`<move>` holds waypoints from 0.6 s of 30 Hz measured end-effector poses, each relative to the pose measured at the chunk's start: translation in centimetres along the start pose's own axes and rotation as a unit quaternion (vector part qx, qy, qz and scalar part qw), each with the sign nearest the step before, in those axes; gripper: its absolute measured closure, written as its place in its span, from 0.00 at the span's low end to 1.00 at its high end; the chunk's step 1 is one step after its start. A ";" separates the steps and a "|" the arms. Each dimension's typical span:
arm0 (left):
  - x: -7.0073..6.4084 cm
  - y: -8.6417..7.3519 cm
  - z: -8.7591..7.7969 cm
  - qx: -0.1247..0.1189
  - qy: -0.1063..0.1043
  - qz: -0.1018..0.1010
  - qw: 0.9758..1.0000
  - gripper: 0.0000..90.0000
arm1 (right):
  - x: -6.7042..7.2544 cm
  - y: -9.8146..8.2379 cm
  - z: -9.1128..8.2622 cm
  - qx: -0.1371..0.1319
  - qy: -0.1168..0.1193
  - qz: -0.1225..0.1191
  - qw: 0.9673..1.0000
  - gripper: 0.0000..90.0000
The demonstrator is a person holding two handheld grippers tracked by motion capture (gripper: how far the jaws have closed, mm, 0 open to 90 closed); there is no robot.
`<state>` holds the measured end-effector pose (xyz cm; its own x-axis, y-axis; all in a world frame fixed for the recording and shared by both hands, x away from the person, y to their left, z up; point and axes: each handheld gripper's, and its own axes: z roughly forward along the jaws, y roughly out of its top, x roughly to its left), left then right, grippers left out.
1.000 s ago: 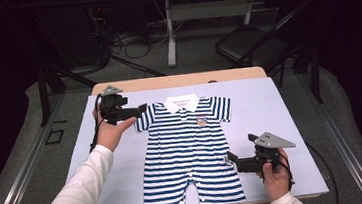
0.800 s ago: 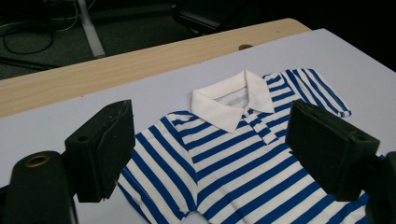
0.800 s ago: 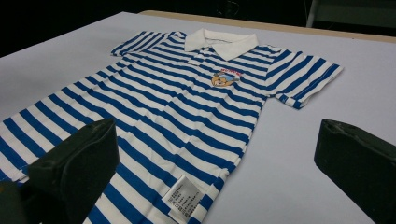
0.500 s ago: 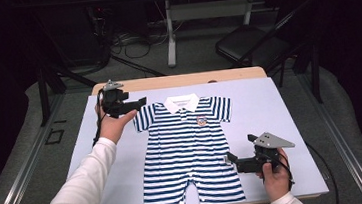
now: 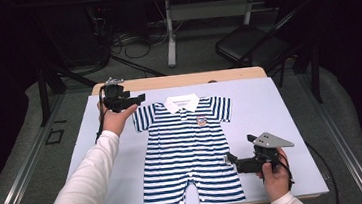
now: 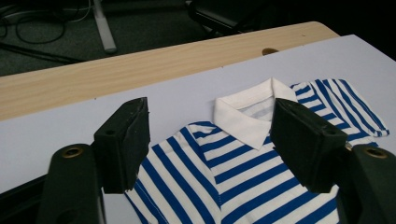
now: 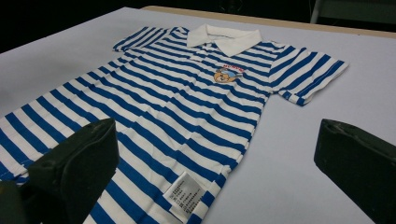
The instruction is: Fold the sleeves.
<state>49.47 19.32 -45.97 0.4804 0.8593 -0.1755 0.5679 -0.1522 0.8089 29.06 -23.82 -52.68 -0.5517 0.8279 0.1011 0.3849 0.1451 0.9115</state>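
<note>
Striped baby suit (image 5: 189,149) lies flat on the desk (image 5: 280,107), not folded yet.
My left tool (image 5: 136,100) has just been closing its jaws a bit by the sleeve, still open, nothing pinched. My right tool (image 5: 230,158) waits open at the suit's side edge. All the folding is left.

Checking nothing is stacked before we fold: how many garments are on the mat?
1. A single blue-and-white striped romper lies flat in the middle of the lilac mat, collar toward the far edge. Anything tucked under it would be hidden.
</note>
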 end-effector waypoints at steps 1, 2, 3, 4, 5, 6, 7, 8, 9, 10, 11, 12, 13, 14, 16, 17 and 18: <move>0.2 0.0 0.1 0.002 0.002 -0.005 1.000 0.33 | 0.0 0.0 0.0 0.000 0.000 0.000 1.000 0.00; 0.8 0.0 0.3 0.008 0.004 -0.013 1.000 0.33 | 0.0 0.0 0.0 -0.001 0.000 -0.001 1.000 0.00; 0.8 0.0 0.3 0.008 0.004 -0.013 1.000 0.33 | -0.1 0.0 0.0 -0.001 0.000 0.000 1.000 0.00; 1.0 -0.1 0.4 0.005 0.006 -0.020 1.000 0.33 | -0.1 0.0 0.0 -0.001 0.000 0.000 1.000 0.00; 1.2 -0.1 0.5 0.005 0.006 -0.025 1.000 0.34 | -0.1 0.0 0.0 0.000 0.000 0.000 1.000 0.00; 1.4 -0.1 0.5 0.005 0.007 -0.030 1.000 0.35 | -0.1 0.0 0.0 0.001 0.001 -0.002 1.000 0.00; 1.6 -0.1 0.6 0.006 0.009 -0.033 0.999 0.35 | -0.1 0.0 0.0 0.001 0.001 -0.002 1.000 0.00; 1.9 -0.1 0.6 0.007 0.005 -0.035 0.999 0.37 | -0.1 0.0 0.1 0.002 0.000 -0.003 1.000 0.00; 2.2 -0.2 0.9 0.006 0.006 -0.044 0.999 0.38 | -0.1 -0.1 0.1 0.004 0.000 -0.003 1.000 0.00; 2.2 -0.2 0.9 0.006 0.006 -0.044 0.999 0.38 | -0.1 -0.1 0.1 0.005 0.000 -0.003 1.000 0.00; 2.3 -0.3 1.0 0.006 0.007 -0.047 0.999 0.38 | -0.1 -0.1 0.1 0.005 0.000 -0.003 1.000 0.00; 2.5 -0.3 1.1 0.008 0.007 -0.051 0.999 0.38 | 0.0 -0.1 0.2 0.007 0.001 -0.002 1.000 0.00; 2.6 -0.4 1.2 0.008 0.008 -0.057 0.998 0.38 | 0.0 -0.1 0.3 0.006 0.001 -0.002 1.000 0.00; 2.7 -0.4 1.3 0.008 0.009 -0.063 0.998 0.38 | 0.0 -0.1 0.3 0.006 0.001 -0.002 1.000 0.00; 3.0 -0.5 1.6 0.010 0.010 -0.073 0.997 0.39 | 0.0 -0.1 0.3 0.007 0.001 -0.002 1.000 0.00; 3.1 -0.6 1.7 0.010 0.011 -0.079 0.997 0.40 | 0.0 -0.1 0.3 0.007 0.001 -0.002 1.000 0.00; 3.2 -0.6 1.8 0.010 0.011 -0.081 0.997 0.40 | 0.0 -0.1 0.3 0.008 0.001 -0.002 1.000 0.00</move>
<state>51.87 21.29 -48.08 0.3656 0.8843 -0.2904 0.6505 -0.0197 0.7592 29.23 -23.66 -52.92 -0.5543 0.8265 0.0984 0.3942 0.1566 0.9056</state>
